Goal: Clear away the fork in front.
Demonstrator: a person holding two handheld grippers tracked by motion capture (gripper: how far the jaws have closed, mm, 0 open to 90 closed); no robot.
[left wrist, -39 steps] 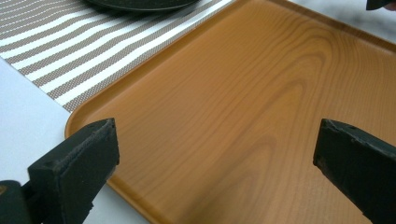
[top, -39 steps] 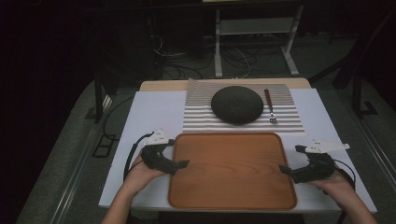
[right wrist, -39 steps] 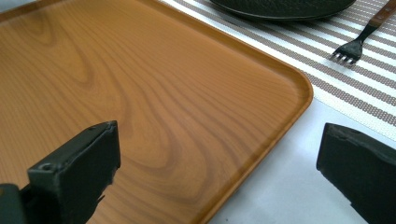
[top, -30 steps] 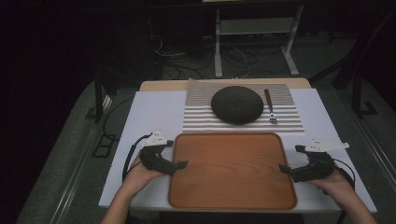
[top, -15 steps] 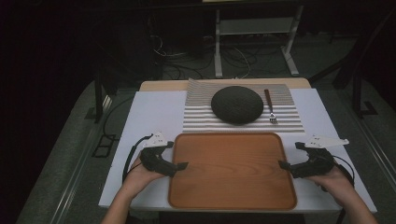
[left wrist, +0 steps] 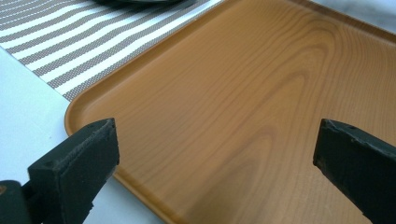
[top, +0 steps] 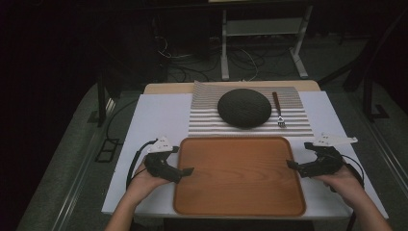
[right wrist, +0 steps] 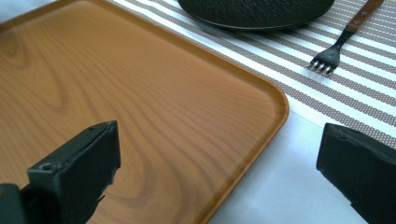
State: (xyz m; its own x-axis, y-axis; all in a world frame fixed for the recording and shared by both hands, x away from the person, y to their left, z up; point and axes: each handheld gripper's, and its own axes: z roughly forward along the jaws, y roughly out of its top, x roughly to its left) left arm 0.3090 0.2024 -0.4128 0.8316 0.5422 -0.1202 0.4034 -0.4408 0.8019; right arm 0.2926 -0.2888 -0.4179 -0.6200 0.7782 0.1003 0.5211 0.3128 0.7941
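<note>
In the high view, a wooden tray (top: 239,175) lay on the white surface (top: 159,120), close to the person's edge. The left gripper (top: 188,170) sat at the tray's left rim, with its tip reaching just over that edge, and the right gripper (top: 290,165) sat at the right rim in the same way. Each was held in a hand coming up from the bottom. Behind the tray, a striped placemat (top: 207,118) carried a dark round plate (top: 244,108) with a fork (top: 278,109) just to its right, prongs toward the tray.

In the left gripper view, the jaws stood wide apart and held nothing. One jaw hung over the white surface (left wrist: 23,98) beside the tray's rounded corner, the other over the tray (left wrist: 243,107) itself. The placemat (left wrist: 60,42) ran just beyond the tray's far rim.

In the right gripper view, the jaws were likewise spread wide and empty. One was over the tray (right wrist: 116,88), the other over the surface (right wrist: 285,182) off its corner. Beyond lay the placemat (right wrist: 364,100), the plate (right wrist: 254,11) and the fork (right wrist: 343,37).
</note>
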